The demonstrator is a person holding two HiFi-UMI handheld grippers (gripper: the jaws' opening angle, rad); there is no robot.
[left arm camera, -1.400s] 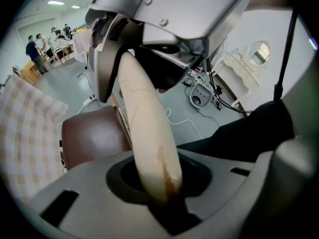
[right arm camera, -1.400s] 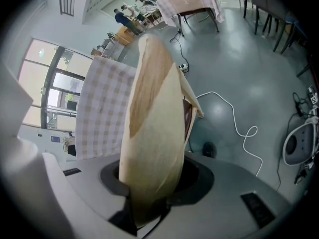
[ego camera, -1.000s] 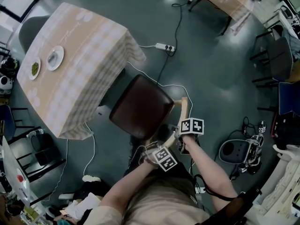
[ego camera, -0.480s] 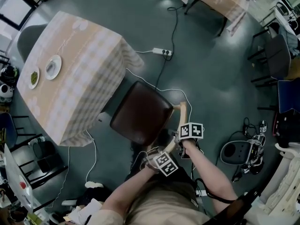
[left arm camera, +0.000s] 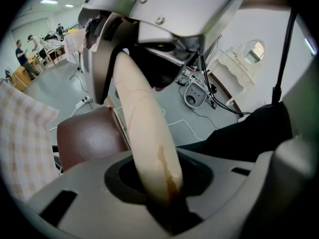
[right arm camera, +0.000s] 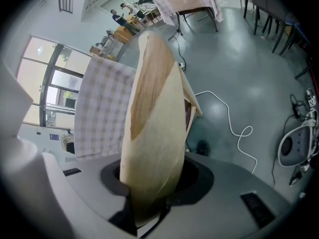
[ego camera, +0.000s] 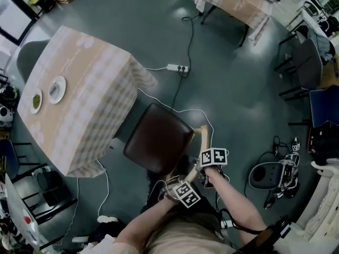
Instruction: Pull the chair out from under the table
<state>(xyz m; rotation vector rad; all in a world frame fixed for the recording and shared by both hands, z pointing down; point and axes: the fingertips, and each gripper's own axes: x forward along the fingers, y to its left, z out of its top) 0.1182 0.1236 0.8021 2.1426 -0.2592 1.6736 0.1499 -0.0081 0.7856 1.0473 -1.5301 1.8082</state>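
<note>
The chair has a dark brown seat (ego camera: 156, 139) and a pale curved wooden backrest (ego camera: 203, 140). It stands beside the corner of the checked-cloth table (ego camera: 79, 110), with the seat's far edge next to the hanging cloth. Both grippers hold the backrest's top rail. My left gripper (ego camera: 179, 180) is shut on the rail's near end, and the rail (left arm camera: 144, 128) runs up between its jaws (left arm camera: 159, 188). My right gripper (ego camera: 204, 164) is shut on the rail further along, where the wood (right arm camera: 154, 118) fills its jaws (right arm camera: 149, 193). The seat (left arm camera: 89, 136) shows below the rail.
Two plates (ego camera: 56, 89) lie on the table. A power strip (ego camera: 177, 67) and white cables (ego camera: 198, 112) lie on the grey floor behind the chair. A second clothed table (ego camera: 238, 1) stands at the back, dark chairs (ego camera: 304, 62) at the right, a round grey device (ego camera: 267, 173) nearby.
The head view has drifted, so the table and chair sit lower in the picture. Both grippers keep their hold on the backrest rail. The chair's place beside the table looks the same.
</note>
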